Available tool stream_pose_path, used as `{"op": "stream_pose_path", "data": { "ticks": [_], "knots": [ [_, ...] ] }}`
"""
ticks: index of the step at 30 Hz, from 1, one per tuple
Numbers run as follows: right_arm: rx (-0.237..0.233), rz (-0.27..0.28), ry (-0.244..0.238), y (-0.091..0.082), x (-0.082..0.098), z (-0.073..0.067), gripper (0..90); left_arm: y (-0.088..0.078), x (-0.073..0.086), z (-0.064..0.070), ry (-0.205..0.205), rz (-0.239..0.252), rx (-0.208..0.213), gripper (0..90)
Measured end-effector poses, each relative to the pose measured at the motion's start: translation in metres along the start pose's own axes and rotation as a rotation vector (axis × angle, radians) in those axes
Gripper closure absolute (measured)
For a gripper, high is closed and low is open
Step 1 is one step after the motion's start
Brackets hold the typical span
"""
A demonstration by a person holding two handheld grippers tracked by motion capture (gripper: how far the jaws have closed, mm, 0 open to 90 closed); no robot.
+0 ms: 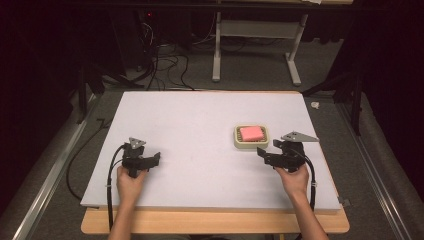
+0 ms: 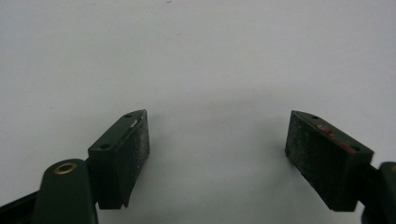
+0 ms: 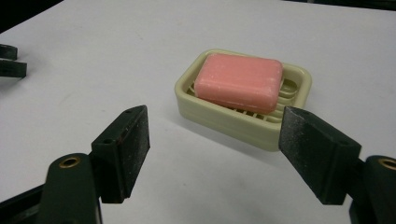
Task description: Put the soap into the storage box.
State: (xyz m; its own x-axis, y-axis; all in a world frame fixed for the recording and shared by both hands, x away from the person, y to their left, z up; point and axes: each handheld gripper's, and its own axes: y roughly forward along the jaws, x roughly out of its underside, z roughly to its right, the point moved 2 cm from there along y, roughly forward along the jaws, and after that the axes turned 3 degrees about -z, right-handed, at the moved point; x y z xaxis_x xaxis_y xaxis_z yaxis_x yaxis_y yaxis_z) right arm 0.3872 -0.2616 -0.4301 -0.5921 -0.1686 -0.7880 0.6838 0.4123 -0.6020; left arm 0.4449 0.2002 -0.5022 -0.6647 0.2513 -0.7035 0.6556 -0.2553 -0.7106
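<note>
A pink bar of soap (image 1: 251,133) (image 3: 238,81) lies in a pale green soap dish (image 1: 237,139) (image 3: 224,119) on the white board, right of the middle. My right gripper (image 1: 265,155) (image 3: 215,133) sits just in front of the dish and to its right, with its jaws apart, pointing at it and holding nothing. My left gripper (image 1: 146,159) (image 2: 217,135) rests on the left part of the board, its jaws wide open over bare white surface. In the right gripper view, the left gripper's jaw tips (image 3: 9,60) show at the far left edge.
The white board (image 1: 200,115) lies on a wooden table whose edge (image 1: 215,222) shows at the front. Cables (image 1: 165,65) and a metal frame's legs (image 1: 216,55) stand on the floor beyond the board. A rail (image 1: 50,170) runs along the left.
</note>
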Motion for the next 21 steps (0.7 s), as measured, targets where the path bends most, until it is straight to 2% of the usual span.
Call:
{"op": "stream_pose_path", "data": {
  "ticks": [13,21],
  "knots": [
    [-0.019,-0.025,0.014,0.012,0.019,-0.004,25.7,0.0,0.0,0.0,0.0,0.0,0.0,22.4],
    [-0.005,-0.06,0.016,0.025,0.031,-0.003,26.0,0.0,0.0,0.0,0.0,0.0,0.0,22.4]
  ]
}}
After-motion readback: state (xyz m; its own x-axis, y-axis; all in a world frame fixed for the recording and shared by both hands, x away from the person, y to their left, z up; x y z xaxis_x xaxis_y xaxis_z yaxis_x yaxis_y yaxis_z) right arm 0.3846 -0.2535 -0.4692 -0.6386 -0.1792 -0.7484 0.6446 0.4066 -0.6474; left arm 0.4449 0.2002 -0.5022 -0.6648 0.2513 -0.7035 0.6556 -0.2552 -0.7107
